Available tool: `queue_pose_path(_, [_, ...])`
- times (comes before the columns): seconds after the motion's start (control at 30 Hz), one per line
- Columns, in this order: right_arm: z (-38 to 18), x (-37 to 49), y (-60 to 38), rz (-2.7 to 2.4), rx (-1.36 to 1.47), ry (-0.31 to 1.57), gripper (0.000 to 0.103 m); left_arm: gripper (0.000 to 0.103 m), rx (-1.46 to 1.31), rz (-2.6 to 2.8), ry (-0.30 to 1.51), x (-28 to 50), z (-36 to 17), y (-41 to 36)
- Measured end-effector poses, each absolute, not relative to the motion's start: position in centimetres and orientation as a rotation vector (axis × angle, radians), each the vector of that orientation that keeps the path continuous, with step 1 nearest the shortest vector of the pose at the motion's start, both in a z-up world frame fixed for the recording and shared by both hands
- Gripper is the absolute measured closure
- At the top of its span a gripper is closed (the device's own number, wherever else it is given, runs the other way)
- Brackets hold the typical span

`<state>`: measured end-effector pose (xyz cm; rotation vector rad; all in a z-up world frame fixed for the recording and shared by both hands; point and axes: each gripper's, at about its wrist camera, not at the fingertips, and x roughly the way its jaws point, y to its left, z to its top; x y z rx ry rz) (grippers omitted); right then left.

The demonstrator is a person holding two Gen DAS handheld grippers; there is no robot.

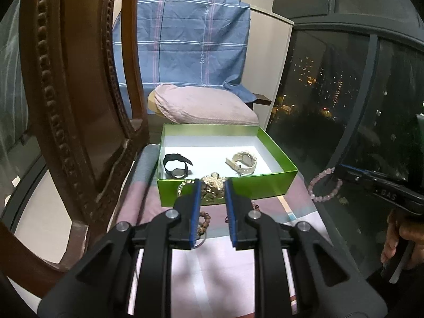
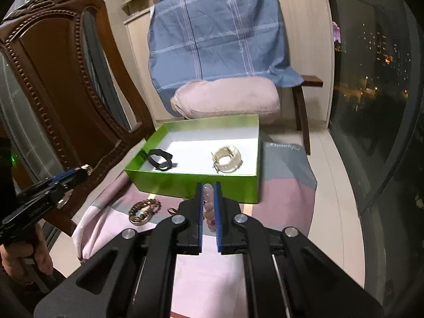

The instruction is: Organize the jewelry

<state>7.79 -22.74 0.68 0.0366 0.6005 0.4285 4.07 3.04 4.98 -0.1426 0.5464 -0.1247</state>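
Note:
A green box [image 1: 238, 185] with a white floor stands on a striped cloth and holds a black watch [image 1: 176, 165] and a cream watch [image 1: 242, 162]. My left gripper [image 1: 212, 185] is shut on a gold and pearl jewelry piece [image 1: 213, 188], held just before the box's near wall. My right gripper [image 2: 208, 188] is shut on a pink bead bracelet [image 2: 208, 206], which also shows hanging at the right of the left wrist view [image 1: 324, 185]. The box [image 2: 196, 182], black watch [image 2: 160, 160] and cream watch [image 2: 228, 160] show in the right wrist view. Brown bead bracelets [image 2: 144, 209] lie on the cloth.
A carved wooden chair back [image 1: 74, 106] stands close on the left. Behind the box is a chair with a pink cushion [image 1: 206, 103] and a blue checked cloth [image 1: 182, 42]. A dark window [image 1: 344, 92] is on the right. The striped cloth [image 2: 286, 193] covers the surface.

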Motion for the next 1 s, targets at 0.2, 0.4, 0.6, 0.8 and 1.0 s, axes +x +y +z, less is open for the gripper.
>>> queue_pose_path(0.2, [0.1, 8.0, -22.4, 0.426, 0.025, 0.617, 0.095, 0.085, -0.142, -0.144, 0.552, 3.7, 4.6, 2.8])
queue_pose_path(0.4, [-0.1, 8.4, -22.2, 0.426, 0.023, 0.620, 0.095, 0.085, -0.139, -0.150, 0.546, 3.6, 4.6, 2.6])
queue_pose_path(0.6, [-0.5, 8.4, -22.1, 0.432, 0.021, 0.629, 0.095, 0.085, -0.123, -0.148, 0.547, 3.7, 4.4, 2.3])
queue_pose_path(0.8, [-1.1, 8.7, -21.9, 0.429, 0.014, 0.651, 0.095, 0.085, -0.087, -0.174, 0.633, 4.8, 2.4, 1.1])
queue_pose_path(1.0, [-1.0, 8.9, -21.6, 0.432, 0.013, 0.651, 0.095, 0.079, -0.008, -0.206, 0.727, 5.6, -0.4, -1.2])
